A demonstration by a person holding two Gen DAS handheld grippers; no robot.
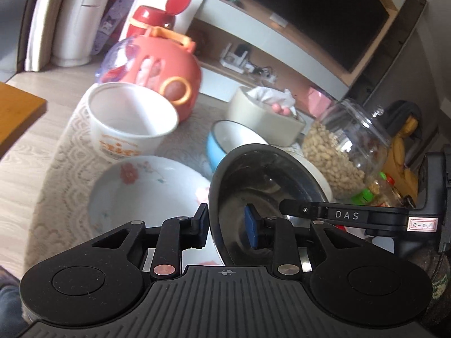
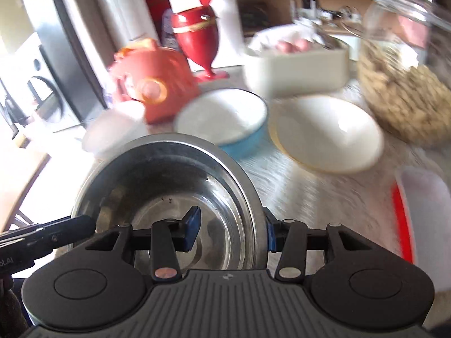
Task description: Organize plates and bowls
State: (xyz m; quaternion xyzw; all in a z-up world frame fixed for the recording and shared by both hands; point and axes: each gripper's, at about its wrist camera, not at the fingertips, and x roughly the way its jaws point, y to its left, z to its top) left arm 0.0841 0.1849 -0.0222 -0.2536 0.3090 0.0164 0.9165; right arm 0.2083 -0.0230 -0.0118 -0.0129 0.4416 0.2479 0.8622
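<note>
A steel bowl point(image 1: 248, 180) point(image 2: 169, 180) hangs tilted above the table, held from two sides. My left gripper point(image 1: 227, 219) is shut on its rim, one finger outside and the blue pad inside. My right gripper point(image 2: 232, 226) grips the opposite rim the same way; one of its fingers point(image 1: 293, 208) shows in the left wrist view. Below lies a floral plate point(image 1: 146, 194). Around it stand a white bowl with orange print point(image 1: 126, 124), a blue bowl point(image 1: 228, 140) point(image 2: 225, 118) and a white plate point(image 2: 327, 135).
A pink toy pot point(image 1: 169, 70) point(image 2: 155, 84), a red goblet-shaped container point(image 2: 197, 39), a beige tub with cloth point(image 1: 262, 118) and a jar of nuts point(image 1: 344, 152) point(image 2: 403, 84) crowd the table's far side. A red-rimmed dish point(image 2: 403, 219) sits at the right.
</note>
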